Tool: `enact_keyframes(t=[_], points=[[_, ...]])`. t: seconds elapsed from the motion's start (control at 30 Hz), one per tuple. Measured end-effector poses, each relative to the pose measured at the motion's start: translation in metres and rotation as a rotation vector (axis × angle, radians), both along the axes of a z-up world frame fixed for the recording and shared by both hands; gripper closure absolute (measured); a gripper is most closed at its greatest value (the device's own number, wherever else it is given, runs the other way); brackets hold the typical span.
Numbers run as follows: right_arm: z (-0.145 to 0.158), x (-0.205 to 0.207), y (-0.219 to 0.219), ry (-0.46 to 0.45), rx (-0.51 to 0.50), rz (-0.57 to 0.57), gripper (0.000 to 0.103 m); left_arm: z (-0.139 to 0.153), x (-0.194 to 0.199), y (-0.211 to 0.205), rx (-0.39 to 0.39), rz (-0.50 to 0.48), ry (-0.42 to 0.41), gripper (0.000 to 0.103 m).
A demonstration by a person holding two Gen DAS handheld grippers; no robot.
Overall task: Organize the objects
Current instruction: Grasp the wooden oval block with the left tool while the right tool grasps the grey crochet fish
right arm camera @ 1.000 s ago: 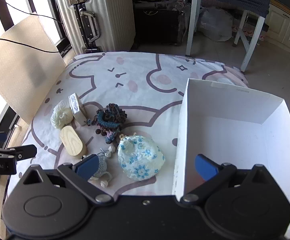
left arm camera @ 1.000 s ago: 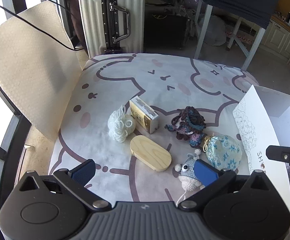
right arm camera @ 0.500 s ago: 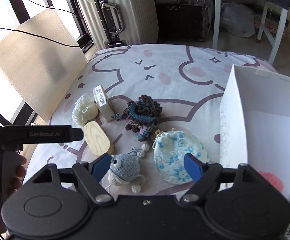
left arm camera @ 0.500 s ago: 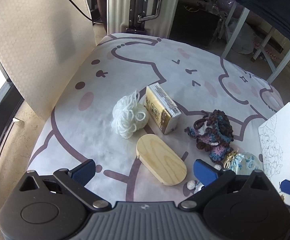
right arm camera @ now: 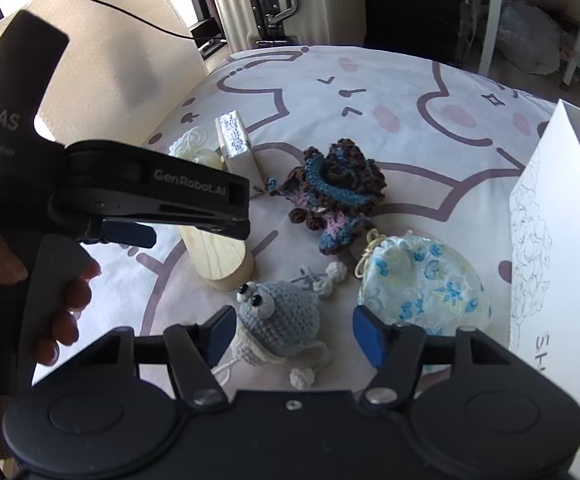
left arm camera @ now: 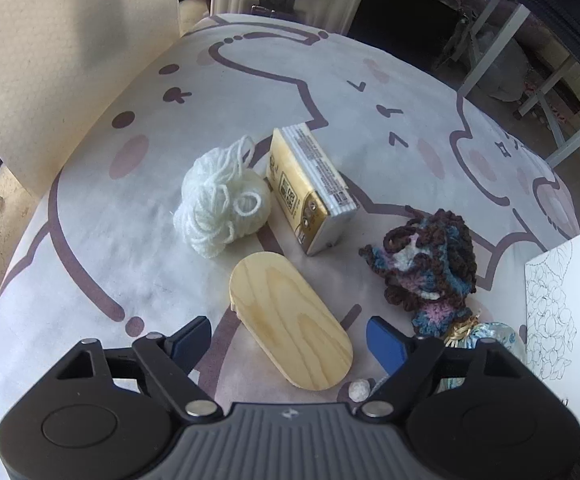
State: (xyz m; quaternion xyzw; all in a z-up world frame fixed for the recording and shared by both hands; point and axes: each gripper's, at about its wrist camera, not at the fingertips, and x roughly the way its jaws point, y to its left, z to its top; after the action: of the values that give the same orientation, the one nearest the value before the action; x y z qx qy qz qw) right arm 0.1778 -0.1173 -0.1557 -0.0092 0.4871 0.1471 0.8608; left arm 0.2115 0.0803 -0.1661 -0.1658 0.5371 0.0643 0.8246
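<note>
Both your grippers are wide open and hold nothing. Your left gripper (left arm camera: 288, 340) has the wooden oval (left arm camera: 290, 320) between its fingers; your right gripper (right arm camera: 294, 334) has the little knitted fish (right arm camera: 278, 316) between its own. Close crooked and the smooth wood could slip out, or the fish's dangling strings (right arm camera: 310, 372) could snag.

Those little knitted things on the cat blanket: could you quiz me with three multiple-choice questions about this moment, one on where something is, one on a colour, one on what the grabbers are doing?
1. What lies directly between the left gripper's fingers?
A. wooden oval
B. suitcase
C. white box

2. What colour is the yarn ball?
A. red
B. white
C. black

3. How is the right gripper?
A. shut on the floral pouch
B. out of sight
C. open around the grey crochet fish

Answers:
A, the wooden oval sits in the gap.
B, its strands are plainly white.
C, its jaws stand apart with the grey crochet fish between them.
</note>
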Motion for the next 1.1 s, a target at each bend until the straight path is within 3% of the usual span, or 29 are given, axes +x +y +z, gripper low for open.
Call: enact_keyframes(t=[0.2, 0.33, 0.63, 0.93, 1.1], points=[[-0.007, 0.005, 0.01, -0.003, -0.01, 0.074, 0.044, -0.011, 0.009, -0.005, -0.023, 0.0, 0.028, 0.023], [-0.013, 0.01, 0.012, 0.017, 0.009, 0.082, 0.044, -0.019, 0.015, -0.005, -0.013, -0.007, 0.063, 0.033], [-0.029, 0.013, 0.018, 0.073, 0.021, 0.104, 0.047, -0.023, 0.021, -0.005, 0.001, -0.018, 0.09, 0.035], [-0.021, 0.012, 0.012, 0.041, 0.012, 0.097, 0.049, -0.02, 0.016, -0.005, -0.008, -0.041, 0.104, 0.049], [-0.009, 0.006, 0.007, 0.034, 0.001, 0.095, 0.049, -0.012, 0.007, -0.008, 0.024, -0.067, 0.097, 0.052]])
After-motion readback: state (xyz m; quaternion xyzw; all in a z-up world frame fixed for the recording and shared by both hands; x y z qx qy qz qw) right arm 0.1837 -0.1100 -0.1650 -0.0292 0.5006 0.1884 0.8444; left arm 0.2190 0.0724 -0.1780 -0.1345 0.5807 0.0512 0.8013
